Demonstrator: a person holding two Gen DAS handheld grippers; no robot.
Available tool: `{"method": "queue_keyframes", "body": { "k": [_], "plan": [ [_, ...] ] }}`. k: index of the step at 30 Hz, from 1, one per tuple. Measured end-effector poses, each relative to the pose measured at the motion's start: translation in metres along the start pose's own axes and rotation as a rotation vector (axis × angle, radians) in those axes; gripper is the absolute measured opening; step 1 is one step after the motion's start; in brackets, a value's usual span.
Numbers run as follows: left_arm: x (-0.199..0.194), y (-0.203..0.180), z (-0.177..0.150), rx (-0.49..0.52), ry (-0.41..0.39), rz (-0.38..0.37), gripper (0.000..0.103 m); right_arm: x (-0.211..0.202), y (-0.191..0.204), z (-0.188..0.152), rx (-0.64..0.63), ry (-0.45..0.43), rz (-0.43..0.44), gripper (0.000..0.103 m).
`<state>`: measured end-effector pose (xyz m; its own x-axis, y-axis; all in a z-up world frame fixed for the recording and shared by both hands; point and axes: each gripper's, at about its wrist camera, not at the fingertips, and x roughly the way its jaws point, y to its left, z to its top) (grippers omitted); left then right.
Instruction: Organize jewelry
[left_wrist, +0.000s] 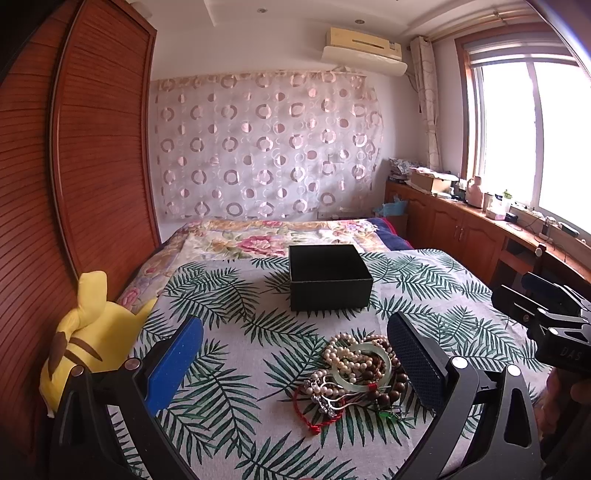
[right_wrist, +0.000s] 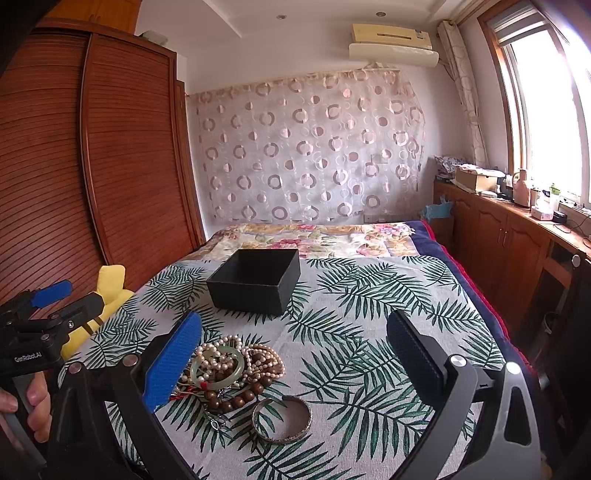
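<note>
A heap of jewelry (left_wrist: 354, 373) lies on the leaf-print cloth: pearl strands, a pale green jade bangle (left_wrist: 364, 363), brown wooden beads, a red cord (left_wrist: 314, 413). The right wrist view shows the same jewelry heap (right_wrist: 229, 369) with a metal bangle (right_wrist: 282, 419) lying apart, nearer the camera. An open, empty black box (left_wrist: 328, 275) (right_wrist: 255, 278) stands beyond the heap. My left gripper (left_wrist: 295, 354) is open above the cloth, the heap just inside its right finger. My right gripper (right_wrist: 293, 350) is open too, the heap by its left finger. Neither holds anything.
A yellow plush toy (left_wrist: 88, 339) lies at the bed's left edge by the wooden wardrobe (left_wrist: 92, 147). A floral blanket (left_wrist: 266, 236) covers the far bed. Cluttered wooden cabinets (right_wrist: 509, 236) run along the right under the window. A hand (right_wrist: 33, 402) grips the left tool's handle.
</note>
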<state>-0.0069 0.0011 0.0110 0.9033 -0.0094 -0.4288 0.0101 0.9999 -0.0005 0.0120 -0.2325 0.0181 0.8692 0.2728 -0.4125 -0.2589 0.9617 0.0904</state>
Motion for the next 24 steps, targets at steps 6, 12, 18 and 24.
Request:
{"method": "queue_keyframes", "body": {
  "k": [6,12,18,24],
  "plan": [
    [0.001,-0.001,0.001,0.000,0.004,0.000,0.097,0.002,0.005,-0.004,0.003,0.005,0.006,0.101],
    [0.010,-0.001,-0.004,-0.002,0.034,-0.015,0.097,0.009,0.005,-0.008,-0.003,0.022,0.014,0.101],
    [0.031,0.001,-0.018,0.002,0.101,-0.069,0.097,0.019,-0.009,-0.016,-0.016,0.073,0.047,0.101],
    [0.058,-0.002,-0.030,0.024,0.183,-0.116,0.097,0.033,-0.018,-0.029,-0.023,0.125,0.061,0.101]
  ]
}}
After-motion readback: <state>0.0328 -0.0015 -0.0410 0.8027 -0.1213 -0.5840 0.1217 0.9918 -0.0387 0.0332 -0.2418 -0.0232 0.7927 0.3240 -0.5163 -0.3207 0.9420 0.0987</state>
